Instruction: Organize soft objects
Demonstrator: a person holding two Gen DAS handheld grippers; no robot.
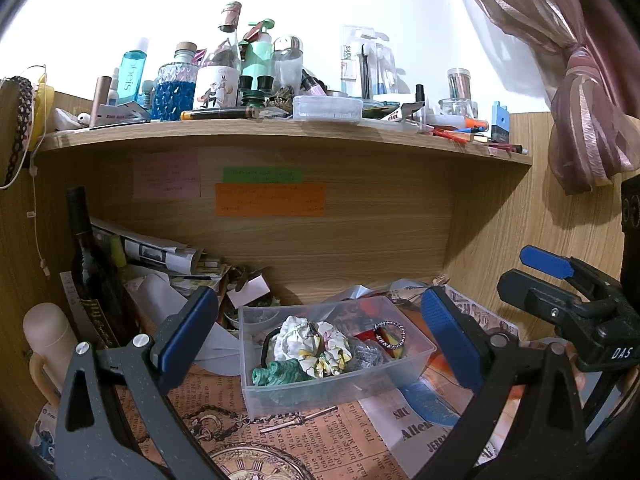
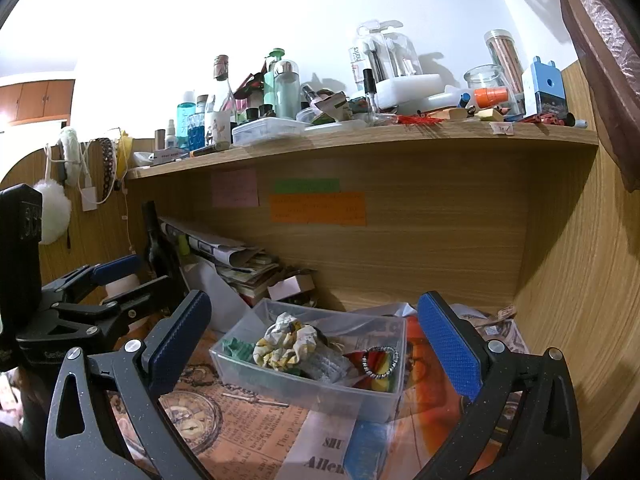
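A clear plastic box [image 1: 256, 396] [image 2: 228, 364] stands on the newspaper-covered desk under the shelf. It holds soft hair scrunchies: a white floral one [image 1: 316, 344] [image 2: 286, 340], a green one [image 1: 280, 374] [image 2: 238, 349], a grey one [image 1: 366, 354] [image 2: 328, 364], plus a beaded ring band [image 1: 389, 334] [image 2: 380, 362] over a red and yellow piece. My left gripper [image 1: 320, 336] is open and empty, its jaws on either side of the box, in front of it. My right gripper [image 2: 316, 340] is open and empty too, also before the box. Each gripper shows at the edge of the other's view.
A dark bottle [image 1: 90, 264] [image 2: 158, 248], stacked papers [image 1: 160, 256] [image 2: 236, 260] and a pink mug [image 1: 48, 340] crowd the desk's left. A cluttered wooden shelf [image 1: 280, 136] [image 2: 360, 138] hangs above. A curtain [image 1: 580, 80] hangs at right. Sticky notes [image 1: 270, 200] are on the back panel.
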